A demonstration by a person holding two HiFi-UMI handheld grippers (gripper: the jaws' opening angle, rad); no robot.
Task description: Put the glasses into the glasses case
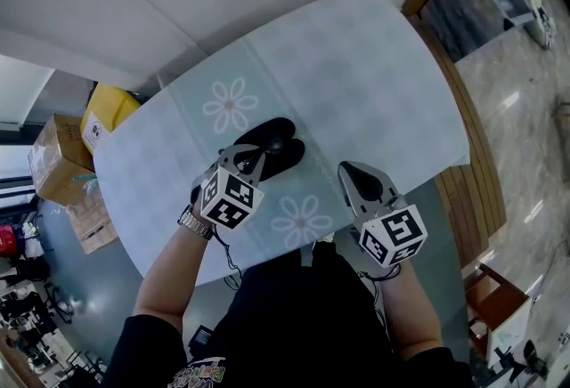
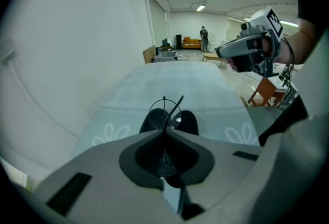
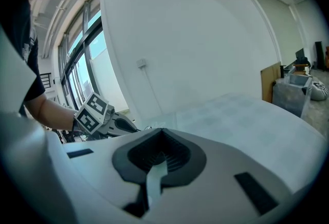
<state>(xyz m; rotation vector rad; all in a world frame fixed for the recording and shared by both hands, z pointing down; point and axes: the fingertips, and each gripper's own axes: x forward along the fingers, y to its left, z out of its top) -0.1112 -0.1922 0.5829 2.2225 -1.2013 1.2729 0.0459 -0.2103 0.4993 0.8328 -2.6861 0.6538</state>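
**A:** How are the arms placed?

**B:** Both forearms reach out over the near edge of the table (image 1: 374,66). The left gripper (image 1: 258,155) hangs just above the open black glasses case (image 1: 289,130). The right gripper (image 1: 346,169) hovers apart from it to the right, jaws pressed together on nothing.

**A:** And the glasses (image 2: 164,112)?

**B:** Pinched in the left jaws, over the case. The left gripper view shows one thin rim and a temple. In the head view they're too fine to make out.
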